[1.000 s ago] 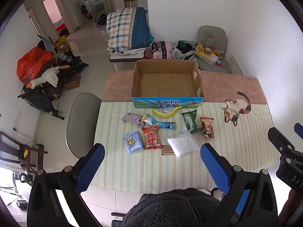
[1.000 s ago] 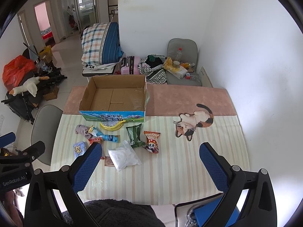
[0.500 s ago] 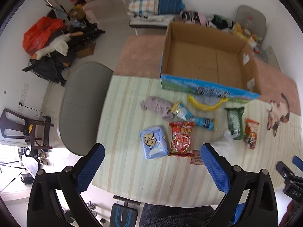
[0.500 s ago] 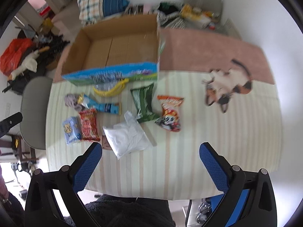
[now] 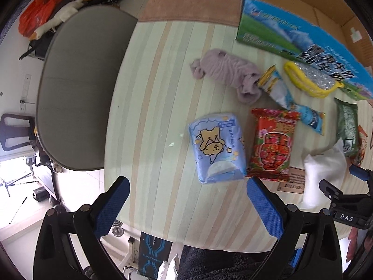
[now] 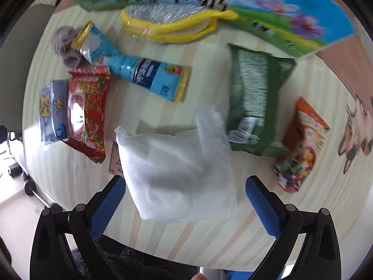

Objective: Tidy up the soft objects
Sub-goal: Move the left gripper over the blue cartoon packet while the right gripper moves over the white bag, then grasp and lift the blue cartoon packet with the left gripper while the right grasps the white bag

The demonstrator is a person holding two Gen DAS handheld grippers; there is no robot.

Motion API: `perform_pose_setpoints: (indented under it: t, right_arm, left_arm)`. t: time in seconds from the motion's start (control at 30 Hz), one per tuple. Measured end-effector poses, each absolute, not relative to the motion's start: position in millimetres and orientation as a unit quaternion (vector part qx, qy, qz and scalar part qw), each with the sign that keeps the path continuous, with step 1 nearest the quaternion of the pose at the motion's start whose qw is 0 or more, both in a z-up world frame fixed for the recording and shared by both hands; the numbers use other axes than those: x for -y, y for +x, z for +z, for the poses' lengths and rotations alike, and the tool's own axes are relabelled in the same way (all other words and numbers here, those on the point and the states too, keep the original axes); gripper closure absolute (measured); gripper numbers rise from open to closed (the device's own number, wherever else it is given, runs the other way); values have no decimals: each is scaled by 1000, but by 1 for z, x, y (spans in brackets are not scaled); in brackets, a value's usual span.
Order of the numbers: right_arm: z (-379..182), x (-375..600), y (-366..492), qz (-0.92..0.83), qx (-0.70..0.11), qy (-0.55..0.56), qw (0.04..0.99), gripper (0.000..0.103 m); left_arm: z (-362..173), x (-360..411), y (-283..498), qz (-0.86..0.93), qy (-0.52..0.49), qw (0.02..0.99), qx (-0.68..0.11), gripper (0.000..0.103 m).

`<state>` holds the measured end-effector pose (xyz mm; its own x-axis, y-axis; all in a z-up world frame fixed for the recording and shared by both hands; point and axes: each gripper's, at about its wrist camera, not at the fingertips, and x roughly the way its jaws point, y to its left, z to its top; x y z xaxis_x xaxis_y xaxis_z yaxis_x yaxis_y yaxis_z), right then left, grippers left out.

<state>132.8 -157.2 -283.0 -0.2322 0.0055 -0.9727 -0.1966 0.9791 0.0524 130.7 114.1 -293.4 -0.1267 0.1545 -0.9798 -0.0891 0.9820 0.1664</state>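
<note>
Soft packets lie on the striped table in front of an open cardboard box (image 5: 303, 35). My left gripper (image 5: 186, 206) is open, low over the table, just short of a blue tissue pack (image 5: 218, 148). Beside the pack lie a red snack bag (image 5: 272, 144) and a purple cloth (image 5: 228, 70). My right gripper (image 6: 185, 204) is open around the near end of a white plastic bag (image 6: 179, 177). Behind it lie a green packet (image 6: 254, 100), an orange snack bag (image 6: 300, 144), a blue tube packet (image 6: 137, 67) and a yellow-rimmed scrubber (image 6: 167, 25).
A grey chair (image 5: 77, 81) stands at the table's left edge. The table's front edge (image 5: 209, 242) is just under both grippers. A cat-shaped mat (image 6: 356, 130) lies at the right. The right gripper's body shows in the left wrist view (image 5: 345, 200).
Both grippers have dropped from high above the table to close over it. The left moved toward the blue tissue pack, the right toward the white bag. Both stayed open.
</note>
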Motion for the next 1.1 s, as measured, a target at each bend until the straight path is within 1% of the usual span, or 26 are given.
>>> perform_pose_setpoints:
  t: [0.2, 0.33, 0.5, 0.6, 0.7, 0.73, 0.77, 0.8, 0.83, 0.87, 0.93, 1.0, 1.07, 1.1]
  right_arm:
    - [-318, 136, 129, 70, -794, -101, 596, 0]
    - [-330, 135, 128, 46, -805, -76, 587, 0]
    - [-338, 155, 135, 11, -824, -20, 566, 0]
    - [-342, 154, 135, 5, -821, -23, 571, 0]
    - [-341, 145, 132, -2, -818, -30, 574, 0]
    - [-344, 140, 128, -3, -818, -34, 574, 0]
    - [-345, 137, 124, -5, -819, -37, 573, 0]
    - [-347, 135, 123, -7, -819, -40, 573, 0]
    - [-348, 129, 120, -9, -819, -44, 572, 0]
    - [-351, 123, 119, -11, -819, -46, 572, 0]
    - [-357, 118, 116, -14, -817, -57, 573, 0]
    - [-358, 105, 111, -20, -811, -64, 581, 7]
    - [-354, 99, 108, -27, -806, -61, 589, 17]
    - [-351, 97, 105, -31, -803, -54, 593, 19]
  left_arm:
    - [-342, -121, 146, 65, -37, 634, -770, 0]
    - [-371, -119, 154, 50, -59, 616, -784, 0]
    - [-398, -117, 159, 59, -26, 603, -795, 0]
    - [-410, -118, 154, 61, -1, 600, -798, 0]
    - [-420, -124, 148, 60, -1, 603, -796, 1]
    - [-420, -126, 147, 59, -4, 605, -794, 4]
    - [-419, -128, 144, 56, -11, 607, -793, 14]
    - [-418, -131, 140, 53, -15, 609, -792, 27]
    - [-421, -135, 135, 50, -17, 611, -790, 35]
    - [-421, -137, 130, 48, -15, 613, -788, 45]
    - [-413, -136, 120, 44, -8, 620, -784, 50]
    - [-406, -136, 113, 40, 0, 627, -778, 58]
    - [-401, -138, 103, 38, 2, 634, -772, 60]
    - [-398, -140, 98, 37, 2, 637, -770, 61]
